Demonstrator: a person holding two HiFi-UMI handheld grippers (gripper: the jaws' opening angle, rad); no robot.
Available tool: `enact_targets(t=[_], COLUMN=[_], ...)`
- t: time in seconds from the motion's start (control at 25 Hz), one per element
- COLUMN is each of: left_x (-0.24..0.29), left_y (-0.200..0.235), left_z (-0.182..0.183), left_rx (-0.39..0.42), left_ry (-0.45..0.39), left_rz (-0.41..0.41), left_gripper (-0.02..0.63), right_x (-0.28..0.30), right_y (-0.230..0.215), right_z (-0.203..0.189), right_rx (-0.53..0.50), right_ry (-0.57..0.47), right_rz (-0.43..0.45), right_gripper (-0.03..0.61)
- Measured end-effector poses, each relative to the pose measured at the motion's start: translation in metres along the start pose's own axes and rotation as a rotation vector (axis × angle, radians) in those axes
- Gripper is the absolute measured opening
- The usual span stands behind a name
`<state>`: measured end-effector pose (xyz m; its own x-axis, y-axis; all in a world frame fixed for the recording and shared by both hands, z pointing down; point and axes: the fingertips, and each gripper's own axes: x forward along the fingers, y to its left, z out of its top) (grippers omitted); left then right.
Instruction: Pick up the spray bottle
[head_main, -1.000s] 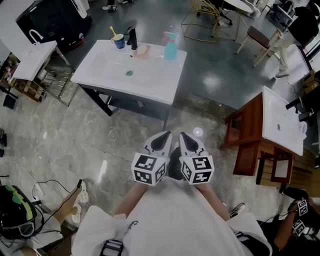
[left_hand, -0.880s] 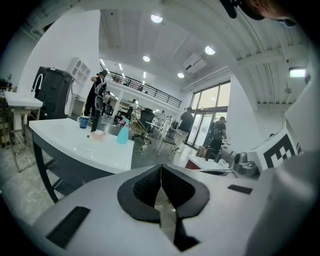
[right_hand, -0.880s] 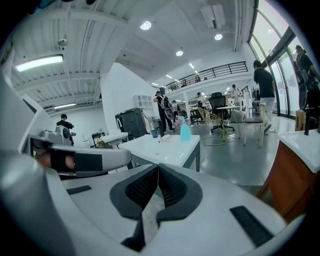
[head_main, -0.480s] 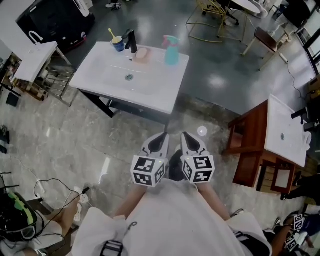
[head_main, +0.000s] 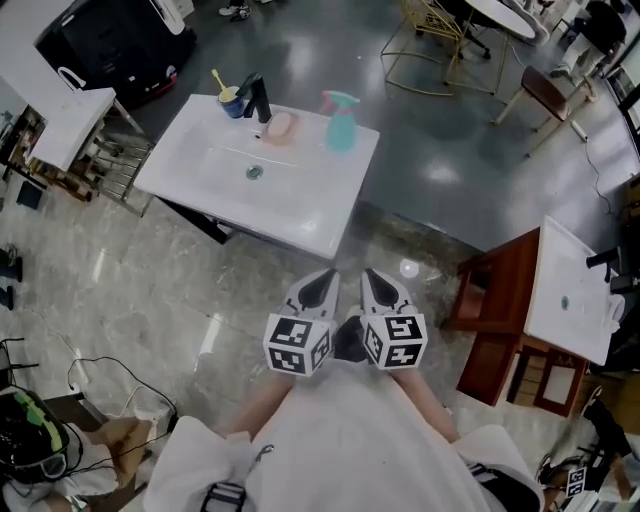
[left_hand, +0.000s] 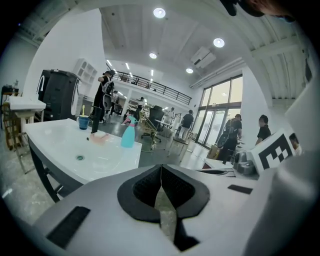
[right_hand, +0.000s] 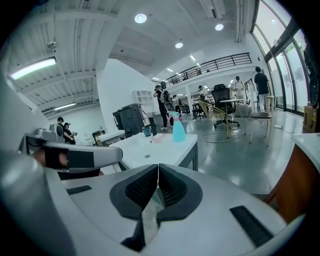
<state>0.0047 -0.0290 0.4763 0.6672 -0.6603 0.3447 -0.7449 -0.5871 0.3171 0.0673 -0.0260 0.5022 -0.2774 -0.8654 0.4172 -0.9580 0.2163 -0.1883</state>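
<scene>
Teal plastic with a pink trigger head, the spray bottle (head_main: 340, 122) stands upright on the far right part of the white basin (head_main: 300, 215), at about 12 o'clock from the two grippers in the head view. A pink soap dish (head_main: 280, 127) sits just beside it at 9 o'clock, with the black tap (head_main: 256, 97) and blue cup (head_main: 232, 98) further round toward 10 o'clock.

Over the last second the basin has slid lower in the head view and its near edge now lies closer to the gripper tips, so the person appears to be walking toward it. The bottle has not moved on the basin.

The left gripper (head_main: 318, 290) and right gripper (head_main: 378, 288) are still carried side by side close to the body, over bare floor. Each one's own view shows its jaws pressed together with nothing between them.

Both gripper views see the bottle small and far off, around 11 o'clock for the left and 12 o'clock for the right. I judge this the approach stage: the bottle is still well out of reach, and whichever gripper takes it must first spread its jaws.
</scene>
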Motion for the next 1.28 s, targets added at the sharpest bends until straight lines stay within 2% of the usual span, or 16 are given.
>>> enact_targets(t=[0.2, 0.4, 0.56, 1.28], left_x=[0.029, 0.059, 0.080, 0.134], left_y=[-0.005, -0.007, -0.010, -0.007], left_z=[0.009, 0.019, 0.025, 0.040], left_rx=[0.037, 0.008, 0.042, -0.019], left_ry=[0.006, 0.006, 0.013, -0.008], left_rz=[0.028, 0.036, 0.047, 0.113], left_gripper=[0.028, 0.028, 0.028, 0.028], right_x=[0.016, 0.034, 0.046, 0.077], right_y=[-0.024, -0.044, -0.058, -0.103], right_z=[0.010, 0.026, 0.032, 0.053], right_rx=[-0.014, -0.025, -0.026, -0.043], right_ry=[0.022, 0.019, 0.019, 0.018], right_rz=[0.024, 0.061, 0.082, 0.146], right_gripper=[0.028, 0.028, 0.028, 0.028])
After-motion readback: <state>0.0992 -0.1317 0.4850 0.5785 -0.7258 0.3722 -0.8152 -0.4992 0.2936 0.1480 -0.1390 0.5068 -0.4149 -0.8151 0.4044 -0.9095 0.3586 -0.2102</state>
